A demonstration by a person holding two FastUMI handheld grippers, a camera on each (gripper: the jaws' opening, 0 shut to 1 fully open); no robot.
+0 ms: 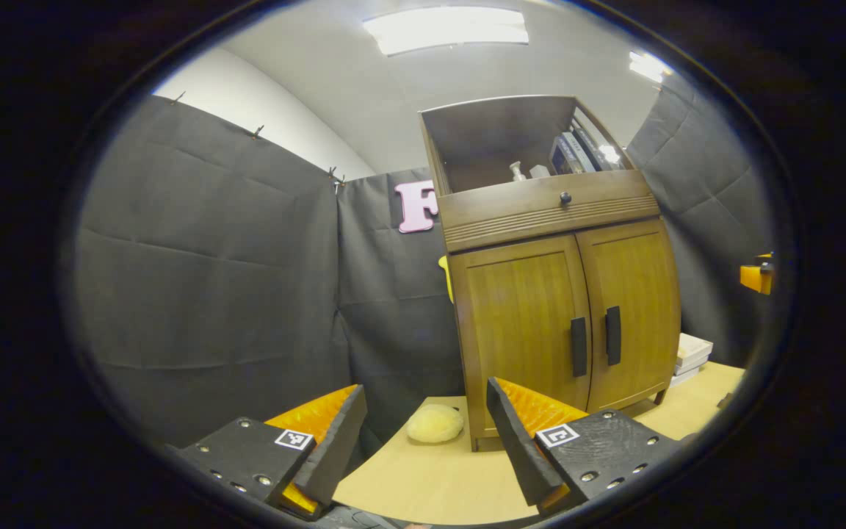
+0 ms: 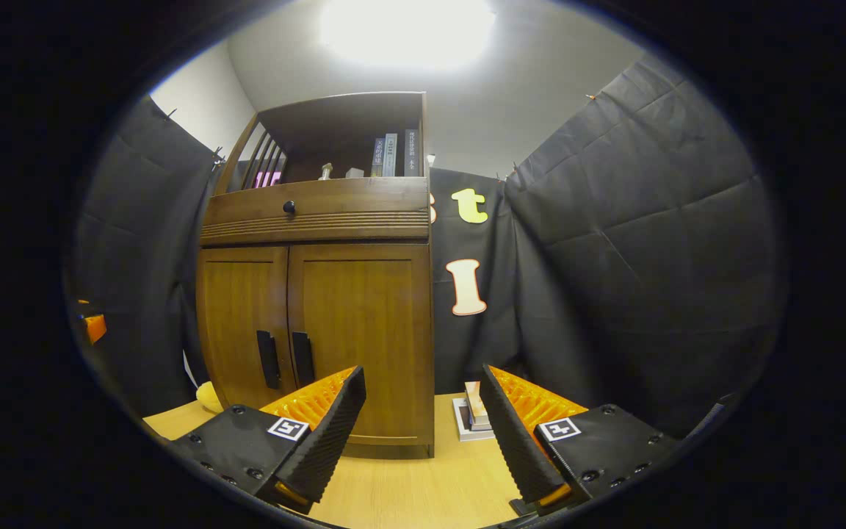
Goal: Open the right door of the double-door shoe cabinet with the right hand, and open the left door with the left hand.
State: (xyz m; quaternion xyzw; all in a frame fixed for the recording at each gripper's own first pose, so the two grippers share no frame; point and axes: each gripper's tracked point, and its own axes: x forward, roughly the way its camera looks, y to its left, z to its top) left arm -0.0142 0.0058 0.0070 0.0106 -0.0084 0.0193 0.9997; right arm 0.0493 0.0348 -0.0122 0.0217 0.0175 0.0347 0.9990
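A brown wooden shoe cabinet (image 1: 540, 220) stands on the light wood table (image 1: 438, 477), with both doors closed. In the left gripper view its left door (image 1: 518, 323) and right door (image 1: 636, 308) each carry a dark vertical handle, the left handle (image 1: 578, 347) beside the right handle (image 1: 613, 335). My left gripper (image 1: 423, 433) is open, well short of the cabinet and left of it. In the right gripper view the cabinet (image 2: 320, 220) sits left of centre, with its left handle (image 2: 268, 359) and right handle (image 2: 302, 358). My right gripper (image 2: 423, 430) is open, apart from the cabinet's right corner.
A pale yellow sponge-like ball (image 1: 434, 424) lies on the table left of the cabinet. A stack of books (image 2: 473, 415) lies to its right. The open top shelf holds books (image 2: 393, 154) and small items. Black cloth walls close in the booth.
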